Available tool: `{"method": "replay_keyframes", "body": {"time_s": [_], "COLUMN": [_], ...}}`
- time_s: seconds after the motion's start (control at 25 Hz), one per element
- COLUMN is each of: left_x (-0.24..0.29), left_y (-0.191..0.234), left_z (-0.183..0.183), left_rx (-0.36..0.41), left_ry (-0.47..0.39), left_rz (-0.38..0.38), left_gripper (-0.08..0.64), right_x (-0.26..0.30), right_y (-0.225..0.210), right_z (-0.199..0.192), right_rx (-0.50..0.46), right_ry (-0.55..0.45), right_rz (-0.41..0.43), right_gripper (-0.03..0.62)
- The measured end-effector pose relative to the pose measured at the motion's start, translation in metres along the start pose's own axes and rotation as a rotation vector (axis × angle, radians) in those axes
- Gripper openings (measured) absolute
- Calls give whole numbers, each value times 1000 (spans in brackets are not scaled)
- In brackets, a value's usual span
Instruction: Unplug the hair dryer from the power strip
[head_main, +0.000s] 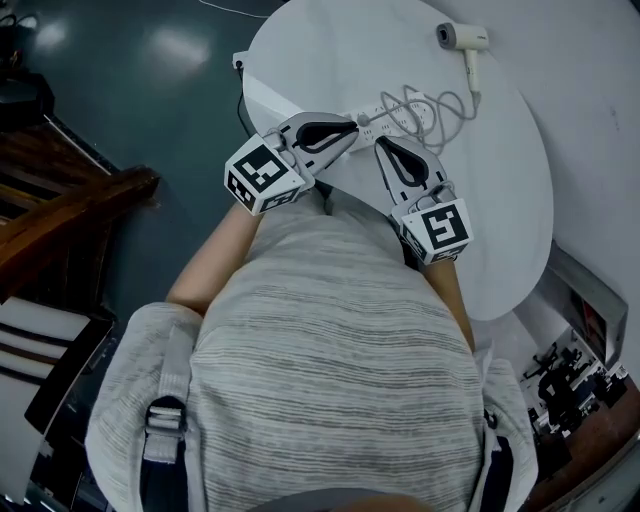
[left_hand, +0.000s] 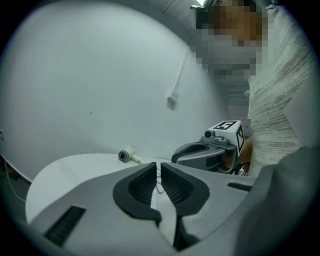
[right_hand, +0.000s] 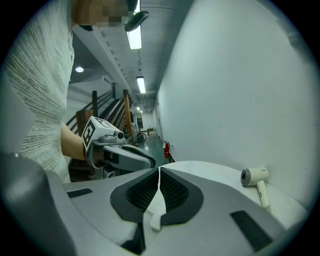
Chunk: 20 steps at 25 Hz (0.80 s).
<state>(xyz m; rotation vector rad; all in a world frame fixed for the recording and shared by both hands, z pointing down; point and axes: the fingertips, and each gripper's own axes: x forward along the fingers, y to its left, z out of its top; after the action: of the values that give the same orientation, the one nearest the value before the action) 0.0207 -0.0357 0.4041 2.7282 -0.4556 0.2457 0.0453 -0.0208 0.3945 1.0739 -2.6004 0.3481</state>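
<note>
A white hair dryer lies at the far side of the round white table. Its cord loops back to a white power strip near the middle. Both grippers hover just in front of the strip. My left gripper is shut and holds nothing; its tips are near the strip's left end. My right gripper is also shut and holds nothing. The left gripper view shows the hair dryer beyond the left gripper. In the right gripper view the hair dryer lies right of the right gripper. The plug itself is too small to make out.
A white wall runs along the table's far right side. Dark wooden stair rails stand on the teal floor at the left. Shelving with small items sits low at the right. The person's torso fills the near part of the head view.
</note>
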Motion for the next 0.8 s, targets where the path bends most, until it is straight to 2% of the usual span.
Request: {"method": "replay_keyframes", "body": {"time_s": [0.04,0.16,0.28,0.36,0.52,0.8], "left_x": [4,17,31,39,53,73], "left_y": [2,7,9,10,16,32], "left_z": [-1,-9,-19,-23,-38,-88], "left_rx": [20,114,204,237,275,317], "left_ry": [11,77,141,162,240,412], "left_rz": [10,32,28,26,31,41], "left_gripper": [32,191,310,394,443,456], "right_x": [0,-1,-1,-1,-2,-2], "right_y": [-2,-9,-15,-18,-23,-25], "right_z": [0,0,-2,-2,-2,-4], "right_rx": [-1,2,4,6,11,18], "right_ry": [2,8,15,16,17,30], "right_rz": [2,2,-1,-5,-10,-12], "right_gripper": [27,28,27,27,28,26]}}
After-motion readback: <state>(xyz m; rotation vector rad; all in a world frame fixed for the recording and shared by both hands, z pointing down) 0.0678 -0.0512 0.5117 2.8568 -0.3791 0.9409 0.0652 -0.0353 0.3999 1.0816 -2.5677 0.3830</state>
